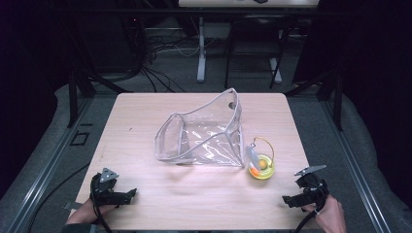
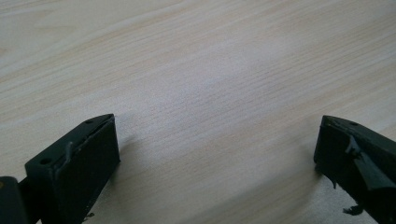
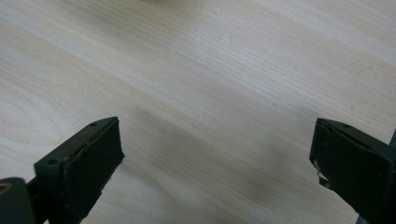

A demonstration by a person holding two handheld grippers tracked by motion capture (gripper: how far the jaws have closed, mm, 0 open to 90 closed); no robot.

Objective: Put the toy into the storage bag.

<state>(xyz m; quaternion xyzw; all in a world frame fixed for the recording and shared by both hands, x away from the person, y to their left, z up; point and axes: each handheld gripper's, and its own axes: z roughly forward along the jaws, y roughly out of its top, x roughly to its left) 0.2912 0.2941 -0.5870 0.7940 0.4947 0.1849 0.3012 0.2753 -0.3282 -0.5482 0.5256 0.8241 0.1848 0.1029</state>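
A clear plastic pouch (image 1: pixel 201 136) with grey edging lies open in the middle of the wooden table (image 1: pixel 145 199). Just right of it sits a small yellow-green round item (image 1: pixel 261 166) with an orange centre, a grey tab and a thin wire loop. My left gripper (image 1: pixel 130 194) rests at the front left of the table, and in the left gripper view its jaws stand wide apart, open (image 2: pixel 217 154), over bare wood. My right gripper (image 1: pixel 287 200) sits at the front right, below the round item, and its jaws are likewise open (image 3: pixel 215 154) with nothing between them.
Beyond the table's far edge stand black frame posts, a tangle of cables (image 1: pixel 160 53) and the white leg (image 1: pixel 200 53) of another table. Grey floor surrounds the table on both sides.
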